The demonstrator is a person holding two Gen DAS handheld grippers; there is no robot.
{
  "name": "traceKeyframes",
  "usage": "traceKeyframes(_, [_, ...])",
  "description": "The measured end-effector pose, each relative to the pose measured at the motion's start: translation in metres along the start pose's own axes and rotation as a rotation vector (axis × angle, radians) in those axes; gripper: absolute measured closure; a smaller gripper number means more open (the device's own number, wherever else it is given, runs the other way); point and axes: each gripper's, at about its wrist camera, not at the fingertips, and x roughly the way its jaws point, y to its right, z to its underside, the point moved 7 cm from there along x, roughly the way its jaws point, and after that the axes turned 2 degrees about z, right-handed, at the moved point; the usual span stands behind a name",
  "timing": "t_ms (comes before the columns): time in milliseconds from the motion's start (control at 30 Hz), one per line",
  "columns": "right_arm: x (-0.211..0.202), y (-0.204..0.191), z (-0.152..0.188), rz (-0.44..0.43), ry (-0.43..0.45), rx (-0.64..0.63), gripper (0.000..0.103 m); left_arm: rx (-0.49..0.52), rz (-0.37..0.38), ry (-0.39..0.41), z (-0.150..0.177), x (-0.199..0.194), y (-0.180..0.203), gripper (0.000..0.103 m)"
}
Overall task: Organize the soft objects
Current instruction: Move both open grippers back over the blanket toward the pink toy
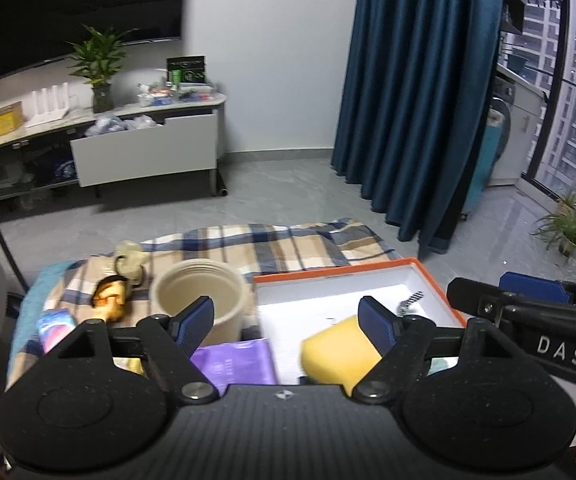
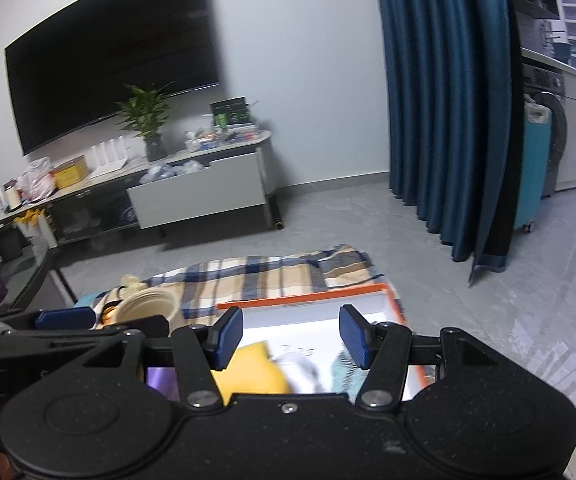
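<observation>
Grey-tiled living room floor (image 1: 288, 184), with a plaid blue-and-beige blanket (image 1: 272, 244) spread beneath everything. Resting on it, a shallow white box with an orange rim (image 1: 339, 274), holding a yellow sponge block (image 1: 337, 354) at its near end and a small checked item near its far right corner, too blurred to identify. Just left of the box, an upright cream cylindrical pot (image 1: 200, 296), mouth open, contents not visible. Near edge, a purple packet (image 1: 236, 362) between pot and box.

Left gripper (image 1: 288, 322) poised above the box's near left side, blue-padded jaws spread wide, gripping nothing, sponge lying below and between them. Right gripper (image 2: 291, 336) likewise held well apart over the box, empty.

Seen only from the left wrist: a yellow-and-black toy figure (image 1: 112, 298), a pale knotted cloth lump (image 1: 130, 262) and a pink-and-blue packet (image 1: 56, 326), all left of the pot. Seen only from the right wrist: white and teal fabric (image 2: 319, 368) in the box beside the sponge, blurred, plus the full wall-mounted black television (image 2: 112, 52) over the low cabinet (image 2: 200, 196).
</observation>
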Motion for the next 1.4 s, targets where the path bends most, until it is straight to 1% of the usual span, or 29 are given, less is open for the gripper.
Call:
traceKeyframes(367, [-0.002,-0.055,0.008,-0.078,-0.020,-0.084,0.037,-0.061,-0.070,0.011,0.007,-0.020,-0.041,0.021])
traceKeyframes(800, [0.002,-0.113,0.021,-0.165,-0.048,-0.154,0.037,-0.136,-0.147,0.016,0.017,-0.040,-0.086,0.021])
traceKeyframes(1067, [0.008,-0.142,0.026,-0.209,-0.069,-0.182,0.037,-0.166,-0.187,0.015,0.024,-0.050,-0.111,0.021])
traceKeyframes(1267, [0.011,-0.160,0.032,-0.237,-0.086,-0.202,0.037,-0.192,-0.199,0.013,0.031,-0.055,-0.129,0.020])
traceKeyframes(1400, [0.017,-0.167,0.038,-0.251,-0.115,-0.209,0.037,-0.208,-0.243,-0.003,0.040,-0.058,-0.146,0.019])
